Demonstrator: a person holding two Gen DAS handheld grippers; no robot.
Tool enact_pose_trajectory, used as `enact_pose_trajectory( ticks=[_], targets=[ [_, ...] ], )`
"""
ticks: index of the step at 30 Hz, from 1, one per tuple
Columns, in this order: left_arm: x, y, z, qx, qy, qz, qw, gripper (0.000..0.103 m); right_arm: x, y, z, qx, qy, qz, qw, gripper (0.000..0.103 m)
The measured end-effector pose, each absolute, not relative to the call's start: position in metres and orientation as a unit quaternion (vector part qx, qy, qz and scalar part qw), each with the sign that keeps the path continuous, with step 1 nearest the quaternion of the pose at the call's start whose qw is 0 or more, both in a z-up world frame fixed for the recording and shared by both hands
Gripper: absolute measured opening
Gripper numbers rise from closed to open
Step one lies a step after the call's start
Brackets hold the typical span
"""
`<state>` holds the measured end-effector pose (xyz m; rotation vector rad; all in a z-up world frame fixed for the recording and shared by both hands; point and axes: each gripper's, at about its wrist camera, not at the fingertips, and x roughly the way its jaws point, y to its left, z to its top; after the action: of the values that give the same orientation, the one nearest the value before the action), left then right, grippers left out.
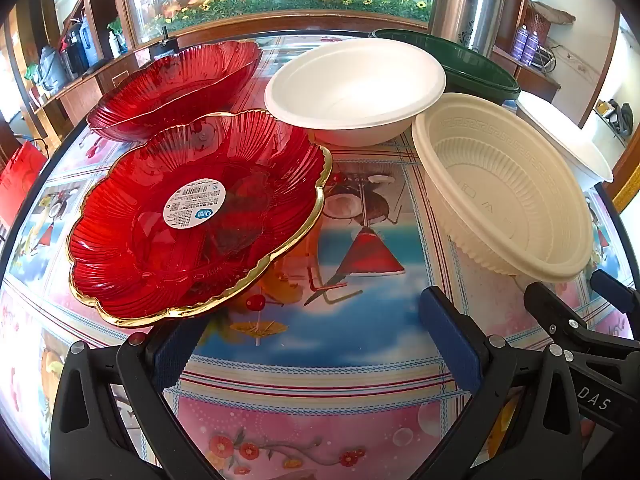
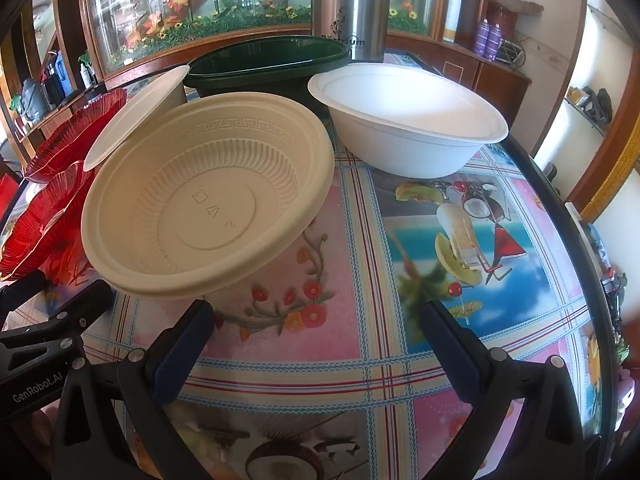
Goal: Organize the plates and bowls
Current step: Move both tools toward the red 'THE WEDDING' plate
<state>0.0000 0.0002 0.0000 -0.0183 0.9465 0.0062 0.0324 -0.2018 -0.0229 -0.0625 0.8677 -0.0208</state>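
Note:
Two red glass plates with gold rims sit at the left: the near plate (image 1: pixel 192 216) carries a round sticker and overlaps the far plate (image 1: pixel 172 84). A white paper bowl (image 1: pixel 356 88) stands behind them, and a ribbed cream plastic bowl (image 1: pixel 504 188) (image 2: pixel 208 200) sits to the right, tilted. Another white bowl (image 2: pixel 408 120) and a dark green bowl (image 2: pixel 268 68) stand further back. My left gripper (image 1: pixel 312 336) is open over the tablecloth, its left finger under the near plate's rim. My right gripper (image 2: pixel 316 328) is open just in front of the cream bowl, holding nothing.
The table (image 2: pixel 360 240) has a bright patterned cloth and a dark edge at the right. A steel thermos (image 2: pixel 360 8) stands behind the green bowl. Wooden cabinets and shelves surround the table. The other gripper's fingers (image 2: pixel 80 308) show at the lower left of the right wrist view.

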Motion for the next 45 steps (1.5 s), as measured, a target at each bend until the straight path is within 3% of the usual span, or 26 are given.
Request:
enact_pose_trajectory(
  ticks=[18,27,45],
  targets=[
    [-0.021,0.006,0.004,0.004,0.489,-0.001,0.872,0.103,0.019,-0.206,-0.019,-0.032,0.460,0.000,0.887,0.103],
    [-0.051,0.033,0.036,-0.013,0.493,-0.025,0.869,0.103,-0.025,-0.215,-0.002,-0.038,0.465,0.014,0.884,0.103],
    [-0.051,0.120,0.062,-0.051,0.475,0.053,0.877,0.103,-0.022,-0.111,0.030,-0.083,0.451,0.113,0.881,0.103]
  ],
)
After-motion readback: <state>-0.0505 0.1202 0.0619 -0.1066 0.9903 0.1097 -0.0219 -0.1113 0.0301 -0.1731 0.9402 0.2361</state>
